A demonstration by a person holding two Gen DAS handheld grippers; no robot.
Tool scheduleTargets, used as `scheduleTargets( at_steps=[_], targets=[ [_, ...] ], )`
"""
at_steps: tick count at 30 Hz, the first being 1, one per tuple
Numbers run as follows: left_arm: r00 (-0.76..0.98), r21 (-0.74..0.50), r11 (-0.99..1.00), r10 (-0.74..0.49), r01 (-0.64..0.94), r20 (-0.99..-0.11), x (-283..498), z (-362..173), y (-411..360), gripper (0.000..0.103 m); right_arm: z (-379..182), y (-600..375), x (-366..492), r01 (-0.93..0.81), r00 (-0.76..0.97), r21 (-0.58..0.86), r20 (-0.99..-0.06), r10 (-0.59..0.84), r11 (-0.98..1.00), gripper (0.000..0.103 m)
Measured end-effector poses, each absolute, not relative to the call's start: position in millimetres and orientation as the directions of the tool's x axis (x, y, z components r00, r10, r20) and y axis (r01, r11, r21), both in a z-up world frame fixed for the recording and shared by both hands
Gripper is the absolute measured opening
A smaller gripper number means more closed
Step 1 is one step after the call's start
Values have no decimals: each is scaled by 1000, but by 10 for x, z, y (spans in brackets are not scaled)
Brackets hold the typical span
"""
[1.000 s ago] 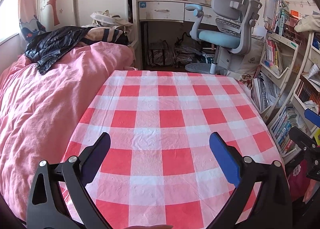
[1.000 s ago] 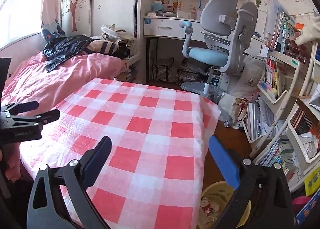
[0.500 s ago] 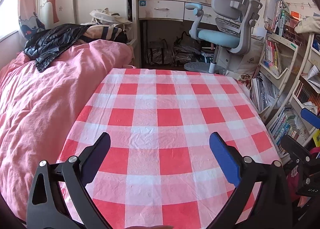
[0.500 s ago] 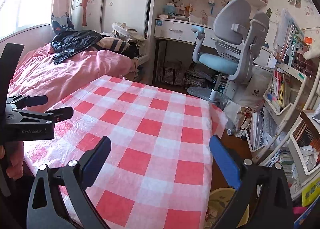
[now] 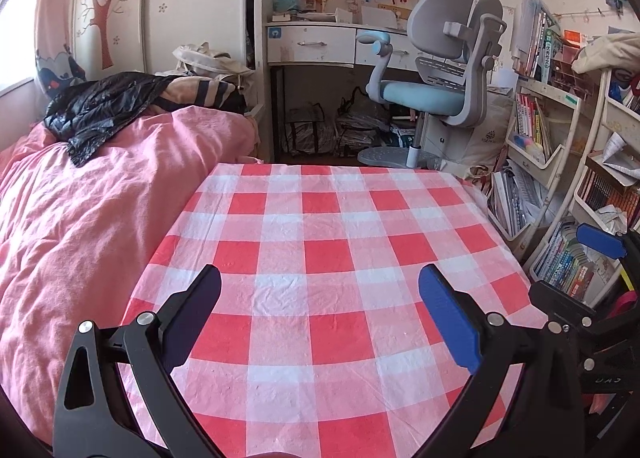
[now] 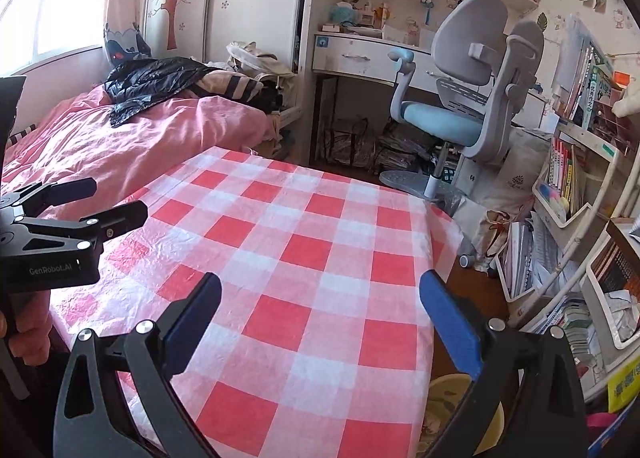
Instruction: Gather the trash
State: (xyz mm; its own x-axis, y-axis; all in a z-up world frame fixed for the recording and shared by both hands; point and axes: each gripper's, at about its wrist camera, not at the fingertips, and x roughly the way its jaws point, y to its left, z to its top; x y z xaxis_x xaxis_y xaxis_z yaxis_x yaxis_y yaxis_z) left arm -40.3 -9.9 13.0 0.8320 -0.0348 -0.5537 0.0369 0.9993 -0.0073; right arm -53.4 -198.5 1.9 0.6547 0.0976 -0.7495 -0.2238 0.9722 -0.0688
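1. The left gripper (image 5: 320, 314) has its jaws spread wide with nothing between them; the dark left pad and the blue right pad (image 5: 448, 318) hover above the red-and-white checked tablecloth (image 5: 320, 226).

2. The right gripper (image 6: 320, 318) is likewise gaping and grips nothing; it hangs over the near right part of the same cloth, close to the table's right edge.

3. Each gripper shows in the other's view — in the right wrist view the left one sits at the left border, black, its fingers pointing right over the cloth's left edge, with a person's hand (image 6: 28, 338) wrapped round its handle below.

4. The cloth's surface carries only creases in both views; no loose scrap lies on it that I can make out.

5. The trash sits off the table: a yellow bin (image 6: 464, 414) stands on the floor just below the table's near right corner, partly hidden behind the right gripper's blue finger, with crumpled pieces inside it.

6. To the left of the table lies a bed with a pink quilt (image 5: 92, 218), a black jacket (image 5: 104, 110) heaped at its far end.

7. Beyond the table stand a white desk (image 5: 316, 46) and a grey and blue swivel chair (image 5: 444, 70); to the right, white shelves (image 5: 552, 146) crammed with books.
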Motion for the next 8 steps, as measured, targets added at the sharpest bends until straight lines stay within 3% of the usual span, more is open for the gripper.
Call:
scheduleTargets(
  at_steps=[3, 8],
  targets=[
    [793, 27, 999, 0, 21, -609, -314, 68, -87, 96, -158, -1999, -395, -224, 592, -3, -794, 134, 974, 95],
    [730, -21, 1000, -5, -13, -683, -186, -58, 57, 96, -602, -1911, -54, -191, 475, 15, -874, 105, 982, 95]
  ],
)
